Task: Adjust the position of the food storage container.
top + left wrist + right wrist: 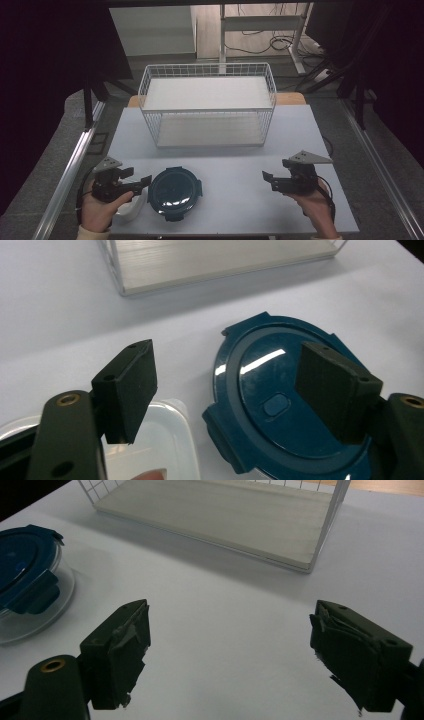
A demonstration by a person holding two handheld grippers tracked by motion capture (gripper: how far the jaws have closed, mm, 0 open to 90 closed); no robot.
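A round glass container with a dark blue clip lid (175,193) (280,405) (22,572) stands near the table's front edge, left of centre. My left gripper (143,182) (227,375) hovers just left of it, jaws open and empty, one pad over the lid's right side. A clear white-rimmed container (131,208) (167,440) lies under that gripper, partly hidden by the hand. At the front right my right gripper (266,179) (230,625) is open above bare table, pointing toward the lidded container with nothing between its jaws.
A white two-tier wire rack (207,105) (225,515) (210,260) stands at the back middle of the grey-white table (235,175), both shelves bare. Metal rails run along the table's left and right sides. Cables and desk legs lie on the floor beyond.
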